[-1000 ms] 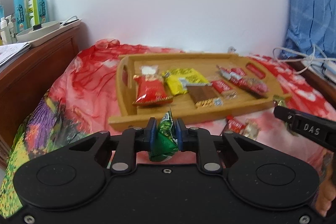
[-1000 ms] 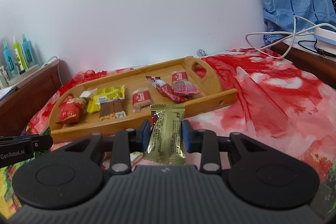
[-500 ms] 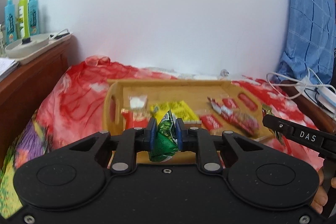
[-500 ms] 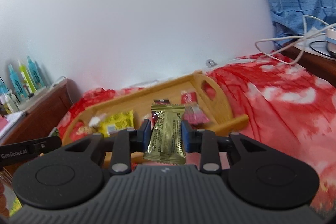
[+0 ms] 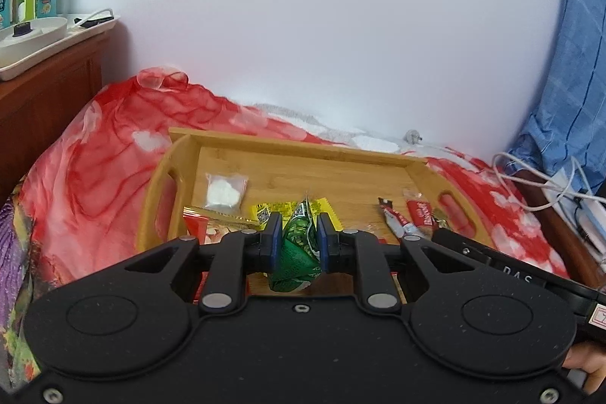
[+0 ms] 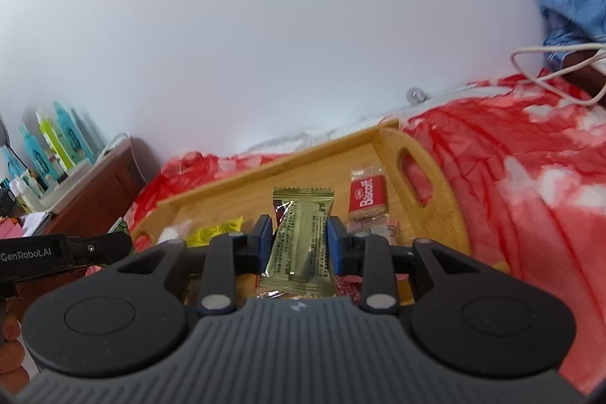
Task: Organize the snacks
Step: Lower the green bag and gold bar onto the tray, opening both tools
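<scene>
Bamboo-coloured and raised at the rim, the tray [image 5: 227, 154] sits mid-frame on a red patterned bedspread [image 5: 94, 146], and we carry two more snacks towards it. Our left gripper [image 5: 299, 241] is clenched on a crumpled green packet [image 5: 297, 245], pinched at its waist so the ends hang free; our right gripper [image 6: 299, 241] grasps a gold foil packet [image 6: 301, 237] flat between its blue pads, long side upright. We judge both grips are meant for a simple drop over the near rim.

Inside the tray, a clear bag of white sweets [image 5: 223, 192] lies at left, a yellow packet [image 5: 272, 211] near the middle, and a red Biscoff biscuit [image 6: 367, 195] just beside the right handle slot [image 6: 416, 180]. Bare wood shows along the far half of the tray, the widest open room for setting down. The near rim is hidden behind both grippers, so clearance over it cannot be told. A white cable [image 5: 538, 177] trails at right, well apart.
</scene>
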